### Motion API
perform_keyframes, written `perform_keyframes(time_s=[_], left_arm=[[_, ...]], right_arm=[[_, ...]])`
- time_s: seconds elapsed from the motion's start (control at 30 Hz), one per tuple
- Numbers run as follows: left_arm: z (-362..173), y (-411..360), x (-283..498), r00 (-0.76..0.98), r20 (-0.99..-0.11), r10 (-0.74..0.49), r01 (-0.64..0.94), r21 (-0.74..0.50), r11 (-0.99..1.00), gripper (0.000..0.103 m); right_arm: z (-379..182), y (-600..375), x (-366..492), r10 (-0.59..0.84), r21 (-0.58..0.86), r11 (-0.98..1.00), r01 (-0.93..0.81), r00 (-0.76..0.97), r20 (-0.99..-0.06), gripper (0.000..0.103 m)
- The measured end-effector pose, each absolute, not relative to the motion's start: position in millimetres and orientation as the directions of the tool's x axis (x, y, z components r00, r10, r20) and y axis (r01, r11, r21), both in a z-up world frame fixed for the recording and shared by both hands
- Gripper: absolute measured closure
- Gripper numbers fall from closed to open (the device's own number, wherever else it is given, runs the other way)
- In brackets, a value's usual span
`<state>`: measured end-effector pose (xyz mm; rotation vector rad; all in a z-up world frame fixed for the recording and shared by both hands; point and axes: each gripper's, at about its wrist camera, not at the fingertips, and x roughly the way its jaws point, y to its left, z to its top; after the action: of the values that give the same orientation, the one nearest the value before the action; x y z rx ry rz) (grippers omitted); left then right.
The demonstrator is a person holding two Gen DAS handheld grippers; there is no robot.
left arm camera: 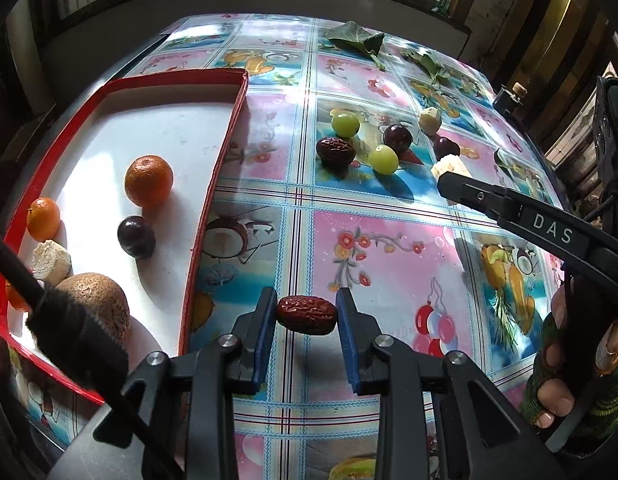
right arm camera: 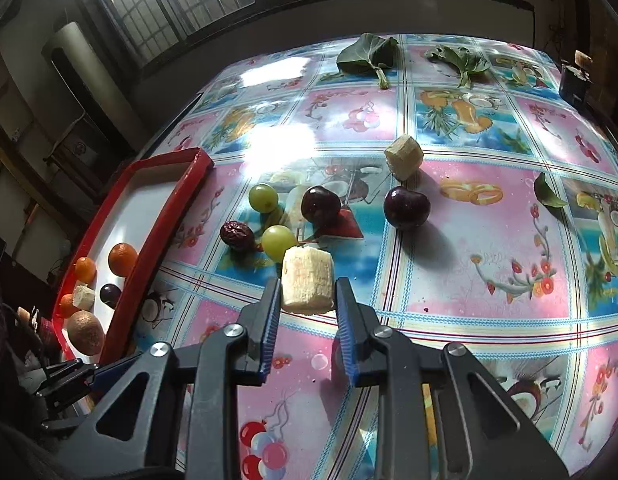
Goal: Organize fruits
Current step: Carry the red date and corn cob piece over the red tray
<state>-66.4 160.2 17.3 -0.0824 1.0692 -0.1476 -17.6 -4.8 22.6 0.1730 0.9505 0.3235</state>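
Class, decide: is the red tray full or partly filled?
Partly filled. Fruit crowds the near end of the red tray; its white floor beyond the large orange is bare.

A fruit-patterned tablecloth [right arm camera: 489, 240] covers the table, with barred windows [right arm camera: 181, 4] beyond and a small dark bottle [left arm camera: 509, 98] at its edge.

Grapes [right arm camera: 263, 198] 2, plums [right arm camera: 407, 208] 3, dates [right arm camera: 237, 234] 2, banana pcs [right arm camera: 307, 286] 3, oranges [right arm camera: 123, 258] 3, kiwi [right arm camera: 85, 332] 1, leaves [right arm camera: 367, 56] 3, tray [right arm camera: 149, 236] 1.
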Motion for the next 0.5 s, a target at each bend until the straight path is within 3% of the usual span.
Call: perform_keyframes(time_s=[0.2, 0.5], left_arm=[[37, 155, -70, 0.528, -0.84, -0.124, 0.087, -0.091, 0.992, 0.074], [55, 165, -67, 0.587, -0.81, 0.012, 0.004, 0.018, 1.0, 0.074]], right_arm=[[43, -42, -4, 0.31, 0.319, 0.943, -0.093, 0.59, -0.746, 0.074], [54, -19, -42, 0.387, 0.338, 0.921, -0.194, 0.571, -0.725, 0.074]])
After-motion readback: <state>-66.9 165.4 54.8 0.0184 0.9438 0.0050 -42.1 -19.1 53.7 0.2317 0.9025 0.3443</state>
